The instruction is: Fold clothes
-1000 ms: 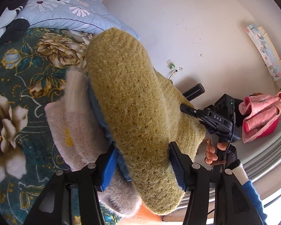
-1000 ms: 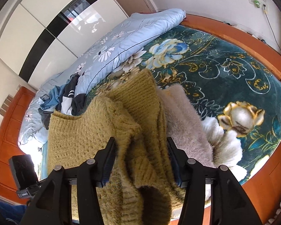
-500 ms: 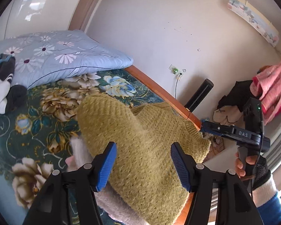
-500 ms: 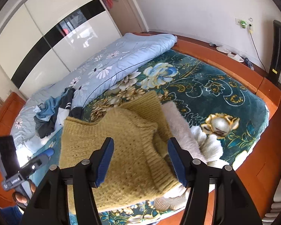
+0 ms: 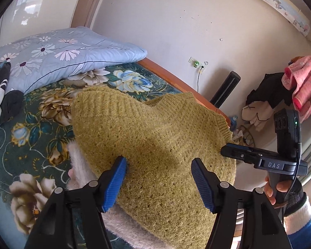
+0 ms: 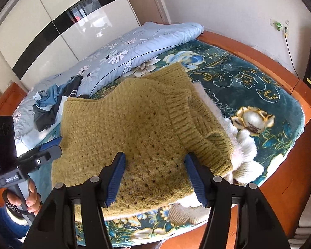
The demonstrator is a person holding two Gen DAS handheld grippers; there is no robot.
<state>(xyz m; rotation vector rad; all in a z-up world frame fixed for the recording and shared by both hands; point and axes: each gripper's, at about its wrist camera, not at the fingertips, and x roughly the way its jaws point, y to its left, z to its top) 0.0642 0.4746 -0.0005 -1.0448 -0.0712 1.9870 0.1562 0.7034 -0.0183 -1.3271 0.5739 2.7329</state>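
A folded mustard-yellow knit sweater [image 5: 155, 145] lies on top of a fluffy white garment [image 5: 80, 166] near the corner of the bed. It also shows in the right wrist view [image 6: 130, 128], with the white garment [image 6: 238, 145] sticking out at its right. My left gripper [image 5: 158, 182] is open and empty, hovering just above the sweater's near edge. My right gripper [image 6: 154, 178] is open and empty above the sweater too. Each gripper shows in the other's view, the right one [image 5: 259, 157] beside the sweater's right edge and the left one [image 6: 39, 155] at its left edge.
The bed has a dark green floral cover [image 6: 248, 78] and an orange wooden frame [image 6: 280, 66]. A blue floral duvet [image 5: 62, 56] and a heap of dark and blue clothes [image 6: 51, 103] lie farther back. Pink and black clothes [image 5: 296, 78] hang by the wall.
Both grippers have let go of the sweater and pulled back and up. The sweater now lies flat and folded on the white garment.
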